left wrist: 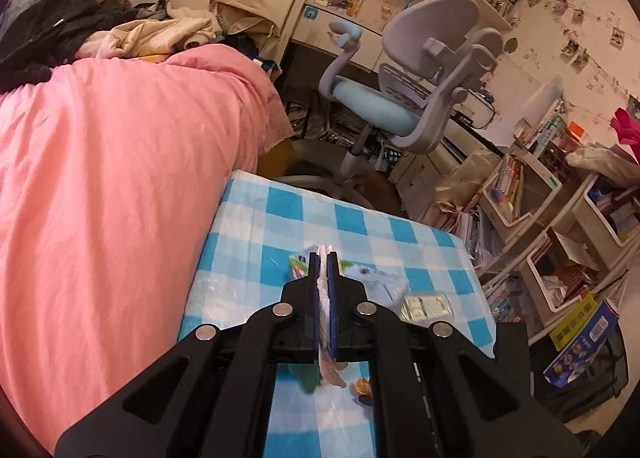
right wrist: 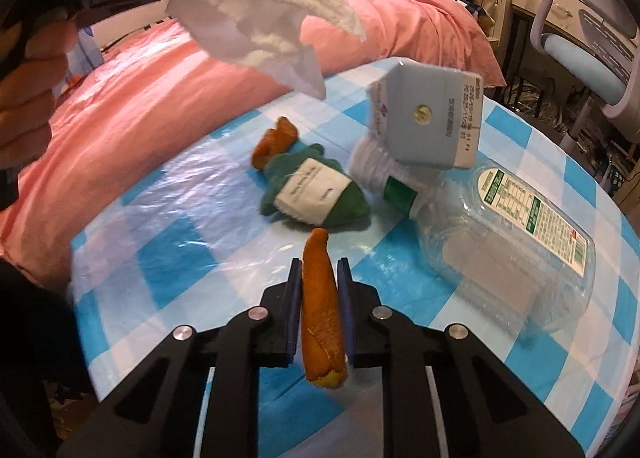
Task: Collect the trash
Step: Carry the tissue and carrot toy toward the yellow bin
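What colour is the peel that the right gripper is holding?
Orange. The orange peel shows best in the right wrist view, between the fingers.

A pink duvet [left wrist: 120, 162] lies beside the checked tablecloth [left wrist: 360, 226]; desk chair [left wrist: 404, 98] beyond.

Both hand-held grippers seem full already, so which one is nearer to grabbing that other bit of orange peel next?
Probably the right hand-held gripper: it sits low by the loose peel, though shut on a peel strip. The left hand-held gripper holds a tissue higher up.
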